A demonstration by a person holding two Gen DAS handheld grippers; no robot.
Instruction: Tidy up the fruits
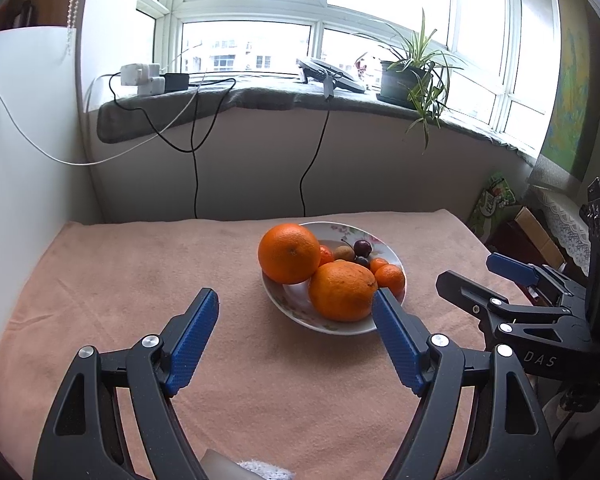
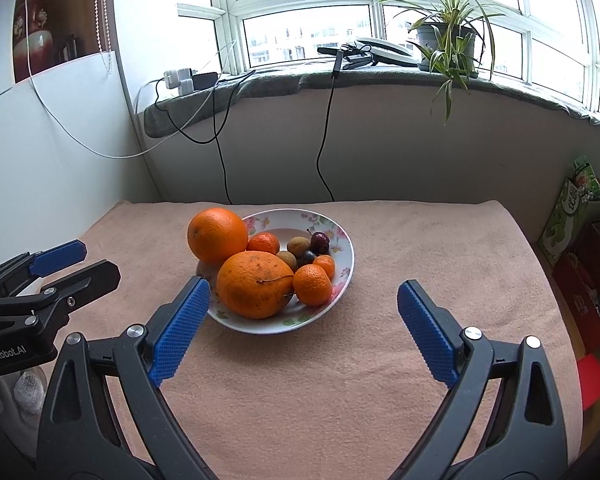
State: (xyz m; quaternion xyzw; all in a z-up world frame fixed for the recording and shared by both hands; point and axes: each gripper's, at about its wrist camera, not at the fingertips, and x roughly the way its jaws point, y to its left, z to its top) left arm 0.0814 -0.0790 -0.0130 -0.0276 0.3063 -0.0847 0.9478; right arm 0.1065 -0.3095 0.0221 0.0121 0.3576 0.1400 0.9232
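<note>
A floral oval plate (image 2: 342, 276) is seen on the desk (image 2: 420, 240), which is covered in a peach towel, its long axis running from near-left to far-right in the right wrist view. Two large oranges (image 2: 255, 284) are heaped at its near-left end, with tangerines (image 2: 312, 284), brown longans (image 2: 299, 246) and a dark cherry (image 2: 320, 242) behind. The left gripper (image 1: 296, 300) and the right gripper (image 2: 303, 286) are held low and level, side by side, aimed at the plate, fingers spread wide and nothing gripped.
</note>
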